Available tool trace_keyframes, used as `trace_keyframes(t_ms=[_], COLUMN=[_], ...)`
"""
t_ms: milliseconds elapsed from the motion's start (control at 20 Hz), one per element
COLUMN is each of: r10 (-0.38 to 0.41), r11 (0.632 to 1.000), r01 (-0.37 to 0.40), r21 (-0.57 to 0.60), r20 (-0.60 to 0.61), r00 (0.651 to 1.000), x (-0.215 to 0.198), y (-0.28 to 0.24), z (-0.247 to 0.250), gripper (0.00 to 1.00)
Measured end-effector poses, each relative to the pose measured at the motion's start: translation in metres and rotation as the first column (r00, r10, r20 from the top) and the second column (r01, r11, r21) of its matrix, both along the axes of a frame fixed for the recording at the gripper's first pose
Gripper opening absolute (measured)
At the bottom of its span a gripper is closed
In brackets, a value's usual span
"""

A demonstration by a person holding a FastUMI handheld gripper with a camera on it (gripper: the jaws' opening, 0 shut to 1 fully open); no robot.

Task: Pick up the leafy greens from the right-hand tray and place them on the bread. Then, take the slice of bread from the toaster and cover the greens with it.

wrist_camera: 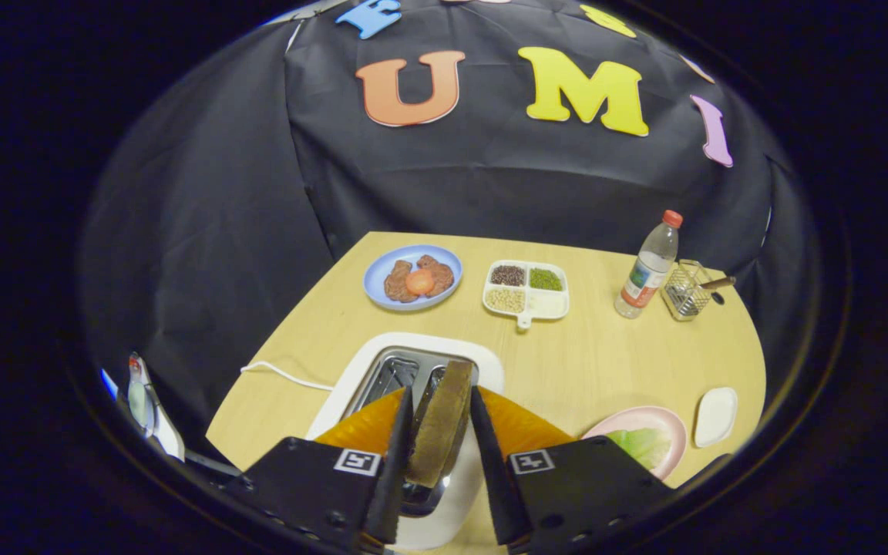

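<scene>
Your black two-finger gripper [439,432] is clamped on the brown toasted bread slice [441,422], pinched edge-on between the fingers, probably so it clears the slot of the white toaster [444,348] right beneath. Right of the toaster, leafy greens [640,445] lie on a pink plate [671,426]; beyond it sits a blue plate [382,270].

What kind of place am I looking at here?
Probably a staged kitchen booth: a wooden table against black cloth, with a white toaster, a blue plate of food, and a bread slice between the claw's fingers.
</scene>
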State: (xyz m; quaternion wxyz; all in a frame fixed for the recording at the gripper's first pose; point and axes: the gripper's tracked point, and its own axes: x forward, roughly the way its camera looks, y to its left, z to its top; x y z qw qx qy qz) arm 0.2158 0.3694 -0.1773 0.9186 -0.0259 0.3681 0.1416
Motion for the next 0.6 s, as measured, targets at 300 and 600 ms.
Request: trace_keyframes(t_ms=[300, 600], r10=[-0.021, -0.038], r11=[0.999, 0.998], r01=[0.023, 0.038], r21=[0.038, 0.050], r20=[-0.066, 0.003], r00=[0.998, 0.999], x=[-0.017, -0.026], y=[0.004, -0.006], z=[0.009, 0.052], gripper=[0.12, 0.12])
